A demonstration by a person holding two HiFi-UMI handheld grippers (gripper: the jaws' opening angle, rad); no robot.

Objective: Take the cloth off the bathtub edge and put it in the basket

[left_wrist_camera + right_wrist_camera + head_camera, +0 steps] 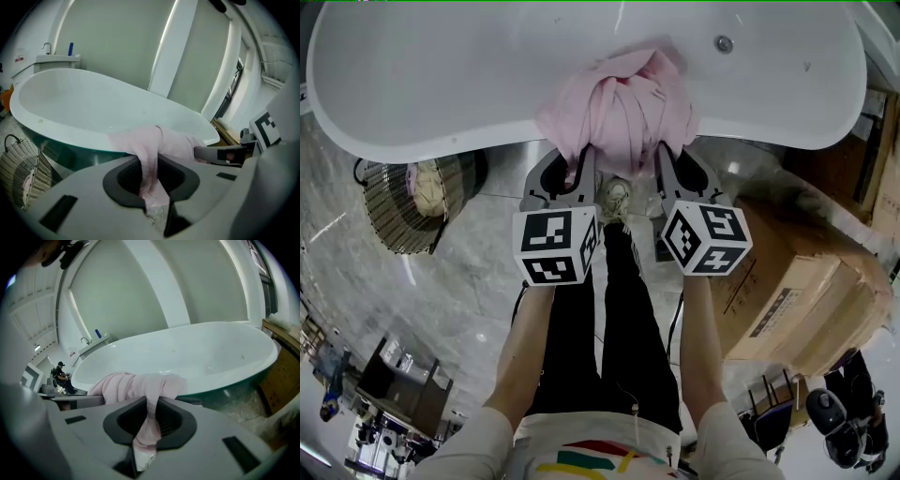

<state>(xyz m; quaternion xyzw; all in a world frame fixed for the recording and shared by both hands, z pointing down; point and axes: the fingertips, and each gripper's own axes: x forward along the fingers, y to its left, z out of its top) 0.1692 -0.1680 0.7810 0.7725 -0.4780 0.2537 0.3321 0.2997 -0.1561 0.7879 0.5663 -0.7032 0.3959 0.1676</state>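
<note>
Pink cloth (619, 108) drapes over the bathtub (441, 84) edge; basket (386, 223) nearby.

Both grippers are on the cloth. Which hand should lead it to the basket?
Left. The left gripper and right gripper both pinch the pink cloth on the bathtub edge, but the basket sits on the floor at the left gripper's side, so it likely has the shorter path.

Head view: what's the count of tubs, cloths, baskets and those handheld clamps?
bathtub: 1
pink cloth on the tub edge: 1
basket: 1
pale bundle in the basket, maybe cloth: 1
grippers: 2, left gripper and right gripper, each clamped on the pink cloth
Total: 6
</note>
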